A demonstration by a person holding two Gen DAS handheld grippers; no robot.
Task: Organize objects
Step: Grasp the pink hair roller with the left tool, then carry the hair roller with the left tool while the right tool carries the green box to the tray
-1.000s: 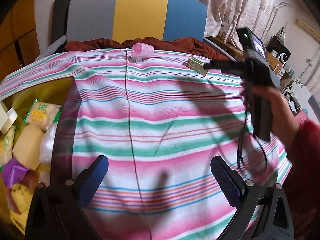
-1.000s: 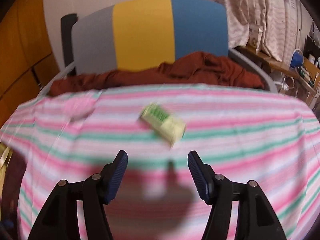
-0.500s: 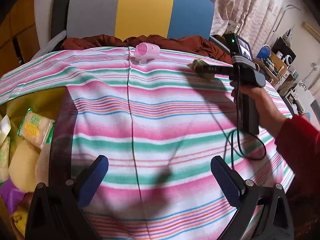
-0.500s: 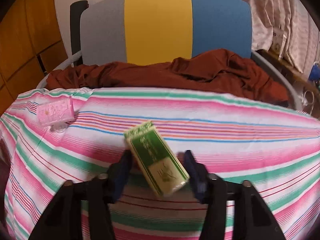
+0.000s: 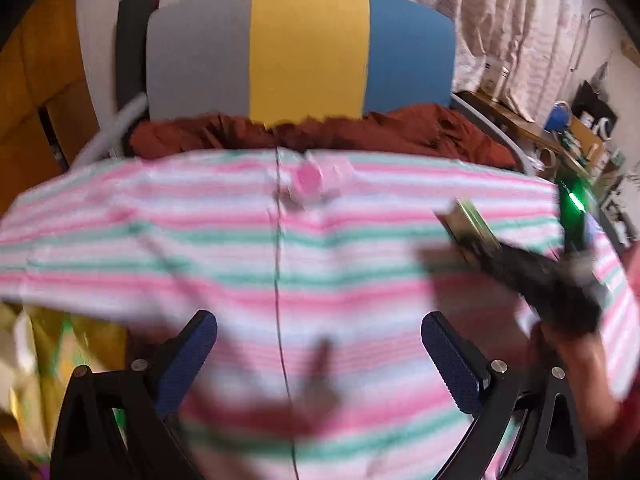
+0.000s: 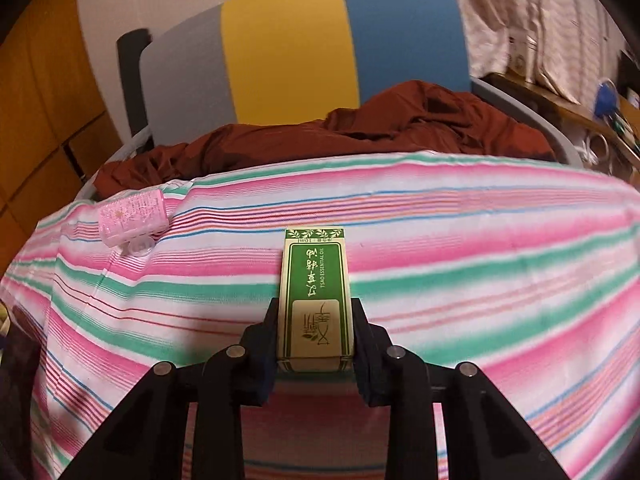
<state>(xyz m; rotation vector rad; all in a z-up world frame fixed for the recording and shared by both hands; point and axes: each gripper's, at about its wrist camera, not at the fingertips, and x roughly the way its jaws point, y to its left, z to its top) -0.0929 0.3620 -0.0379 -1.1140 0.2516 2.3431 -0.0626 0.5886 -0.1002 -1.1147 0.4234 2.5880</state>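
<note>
Right gripper (image 6: 315, 342) is clamped on the green essential oil box (image 6: 315, 294), pads squeezing both long sides, box pointing away w/ its far end over the striped cloth (image 6: 480, 240). Left gripper (image 5: 319, 350) is wide open, nothing between the jaws, over the same cloth. Pink plastic case (image 6: 132, 215) lies near the cloth's far-left edge, well apart from the box. Brown fabric (image 6: 400, 128) is bunched behind, in front of a gray/yellow/blue chair back (image 6: 288, 48).

Black claw (image 5: 319, 354), blue ribbed pads (image 5: 452, 362)
</note>
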